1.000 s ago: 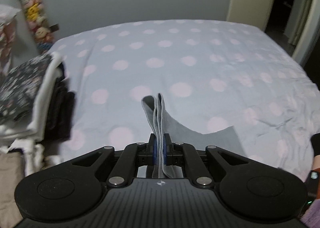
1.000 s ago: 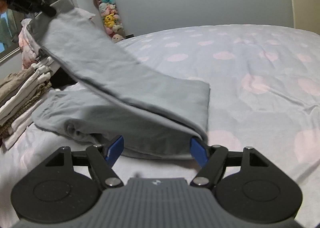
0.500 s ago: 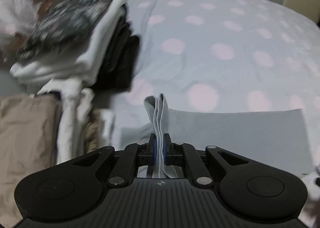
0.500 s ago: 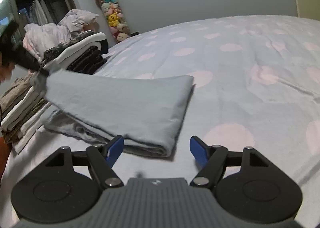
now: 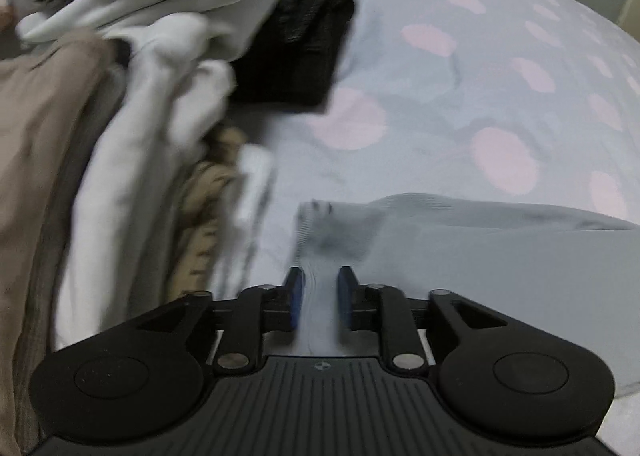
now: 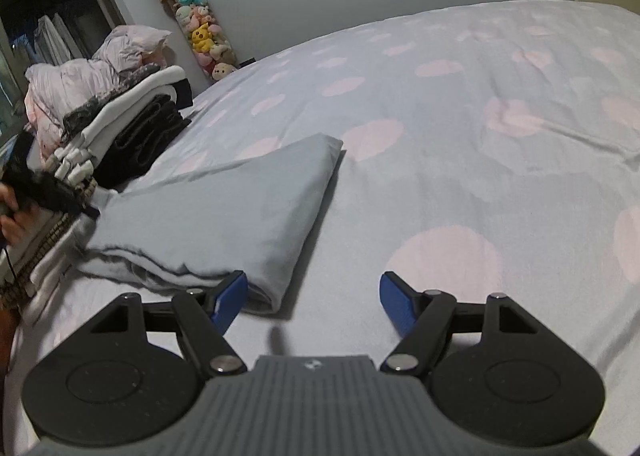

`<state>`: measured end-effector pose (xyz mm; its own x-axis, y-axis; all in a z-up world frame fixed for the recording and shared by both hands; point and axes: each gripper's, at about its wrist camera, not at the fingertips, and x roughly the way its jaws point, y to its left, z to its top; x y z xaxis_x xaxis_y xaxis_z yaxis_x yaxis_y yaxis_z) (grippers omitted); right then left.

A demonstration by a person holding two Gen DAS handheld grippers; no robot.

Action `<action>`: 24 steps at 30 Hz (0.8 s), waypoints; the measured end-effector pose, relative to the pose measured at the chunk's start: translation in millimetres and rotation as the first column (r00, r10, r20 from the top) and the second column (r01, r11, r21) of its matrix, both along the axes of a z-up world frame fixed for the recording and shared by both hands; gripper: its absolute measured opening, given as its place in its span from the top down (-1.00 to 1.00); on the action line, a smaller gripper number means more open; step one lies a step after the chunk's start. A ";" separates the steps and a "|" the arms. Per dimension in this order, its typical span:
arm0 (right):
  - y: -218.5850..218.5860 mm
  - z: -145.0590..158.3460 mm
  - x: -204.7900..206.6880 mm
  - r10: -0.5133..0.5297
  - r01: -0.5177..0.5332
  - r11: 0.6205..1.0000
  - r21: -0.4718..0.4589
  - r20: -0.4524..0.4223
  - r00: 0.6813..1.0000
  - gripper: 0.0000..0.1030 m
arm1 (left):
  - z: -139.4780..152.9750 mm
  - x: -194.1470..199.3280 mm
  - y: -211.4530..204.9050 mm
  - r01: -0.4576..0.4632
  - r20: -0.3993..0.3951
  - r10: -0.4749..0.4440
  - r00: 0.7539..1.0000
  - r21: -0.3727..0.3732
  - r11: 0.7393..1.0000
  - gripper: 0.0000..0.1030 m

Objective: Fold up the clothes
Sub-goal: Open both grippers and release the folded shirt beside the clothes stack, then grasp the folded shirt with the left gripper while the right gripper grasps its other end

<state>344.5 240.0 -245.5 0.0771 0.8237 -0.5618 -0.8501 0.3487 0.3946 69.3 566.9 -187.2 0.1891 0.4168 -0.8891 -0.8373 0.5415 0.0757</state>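
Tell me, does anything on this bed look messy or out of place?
Mostly tidy. The folded grey garment lies flat on the dotted bedspread, though its lower layers poke out unevenly along the near edge. The clothes stack beside it leans, with white pieces bulging out.

Soft matt grey cloth garment (image 6: 224, 212), smooth cotton-like dotted bedsheet (image 6: 480, 176), matt black plastic right gripper (image 6: 312, 296)

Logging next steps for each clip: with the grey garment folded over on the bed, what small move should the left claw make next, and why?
Probably lift the left claw back, clear of the grey garment. Its pads stand slightly apart with the cloth's end loose between them, and the fold already lies flat on the dotted bedspread. The right claw is open and empty beside the folded edge.
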 end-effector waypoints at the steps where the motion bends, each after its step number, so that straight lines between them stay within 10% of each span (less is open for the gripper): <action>1: 0.8 0.2 0.7 -0.003 0.003 1.000 0.005 -0.007 1.000 -0.47 | 1.6 -6.3 -2.6 -0.024 0.016 0.024 1.000 0.015 1.000 0.48; 9: 2.8 -0.4 3.5 -0.051 0.051 0.999 0.011 -0.037 0.998 -0.47 | 28.0 -59.4 -51.9 -0.175 0.262 0.159 0.952 0.037 0.984 -0.15; 24: -1.6 0.5 2.8 -0.161 0.166 0.986 0.015 -0.163 0.973 -0.47 | -15.4 -100.2 -74.3 -0.435 0.452 0.506 0.734 -0.258 0.862 -0.18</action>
<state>347.3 238.4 -245.0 0.1230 0.8231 -0.5544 -0.7072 0.4646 0.5329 -30.8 492.7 -202.6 0.4205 0.4617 -0.7811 -0.8900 0.0425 -0.4540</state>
